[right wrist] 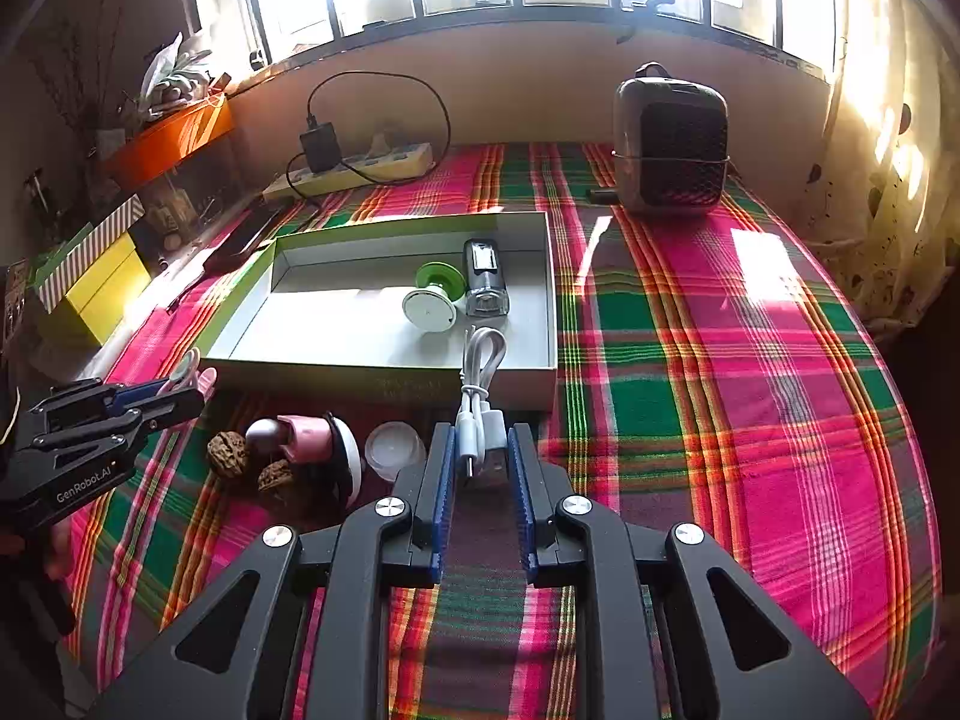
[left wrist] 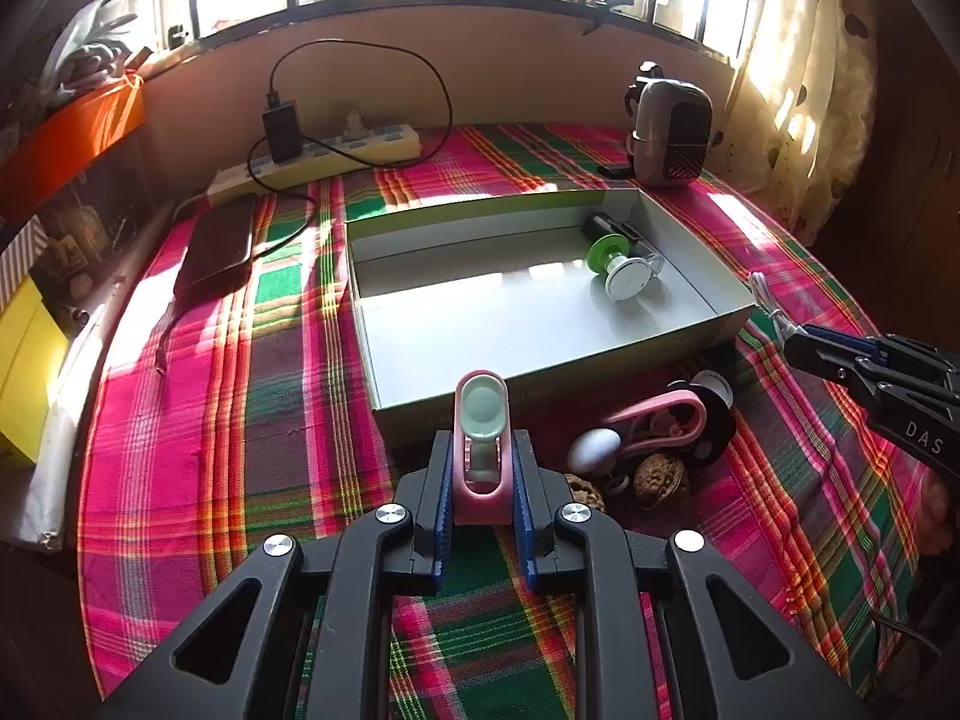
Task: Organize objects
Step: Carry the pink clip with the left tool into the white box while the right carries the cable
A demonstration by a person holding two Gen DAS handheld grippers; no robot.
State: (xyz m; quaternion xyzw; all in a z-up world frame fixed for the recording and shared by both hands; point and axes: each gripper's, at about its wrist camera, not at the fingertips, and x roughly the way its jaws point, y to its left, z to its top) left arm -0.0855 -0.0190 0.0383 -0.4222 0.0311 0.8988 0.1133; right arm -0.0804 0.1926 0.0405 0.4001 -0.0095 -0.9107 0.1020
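My left gripper (left wrist: 482, 450) is shut on a pink holder with a pale green disc (left wrist: 482, 420), held just before the near wall of the shallow grey box (left wrist: 540, 336). My right gripper (right wrist: 480, 450) is shut on a coiled white cable (right wrist: 480, 396), raised in front of the box's (right wrist: 336, 354) near right corner. Inside the box lie a green and white spool (right wrist: 433, 300) and a clear rectangular gadget (right wrist: 485, 279). On the cloth in front of the box sit two walnuts (right wrist: 228, 453), a pink and black item (right wrist: 312, 444) and a clear round lid (right wrist: 395, 449).
A plaid cloth (right wrist: 720, 360) covers the surface. A dark heater (right wrist: 672, 150) stands at the back right, a power strip (right wrist: 360, 171) with charger at the back, a phone (left wrist: 219, 246) left of the box. Yellow and orange boxes (right wrist: 102, 288) line the left edge.
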